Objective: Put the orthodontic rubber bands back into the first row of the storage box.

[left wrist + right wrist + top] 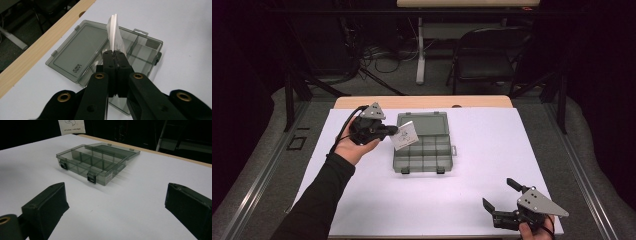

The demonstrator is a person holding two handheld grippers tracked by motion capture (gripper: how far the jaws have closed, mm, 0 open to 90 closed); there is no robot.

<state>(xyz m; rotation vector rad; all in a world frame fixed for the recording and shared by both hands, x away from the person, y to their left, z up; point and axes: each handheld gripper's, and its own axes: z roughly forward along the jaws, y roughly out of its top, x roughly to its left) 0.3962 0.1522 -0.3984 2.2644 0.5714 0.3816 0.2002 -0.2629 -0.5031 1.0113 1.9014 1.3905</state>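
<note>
A: Left gripper (388, 131) status?

B: Jaws pinched together on a small white card (405, 135), held up in the air just ahead of the tips, over the left side of the organizer box (424, 152). In the left gripper view the card (114, 35) is seen edge-on, rising from the tips.

A: Any print on it?

B: A dark drawing plus a line of text, too small to read. The lid (76, 51) has a small printed mark near one corner, unreadable too.

A: Box?

B: Smoky clear plastic, open, lid laid flat on the far side, dividers inside, two latches facing the right gripper (501, 195). From that gripper it sits ahead and to the left, well apart.

A: Right gripper?

B: Jaws spread wide, nothing between them, low over the table near its front right corner.

A: Surface, room?

B: White sheet (492, 150) on a wooden tabletop (422, 102), wood showing along the far edge. Dark room; folding chair (484, 57), desk leg and cables on the floor behind.
</note>
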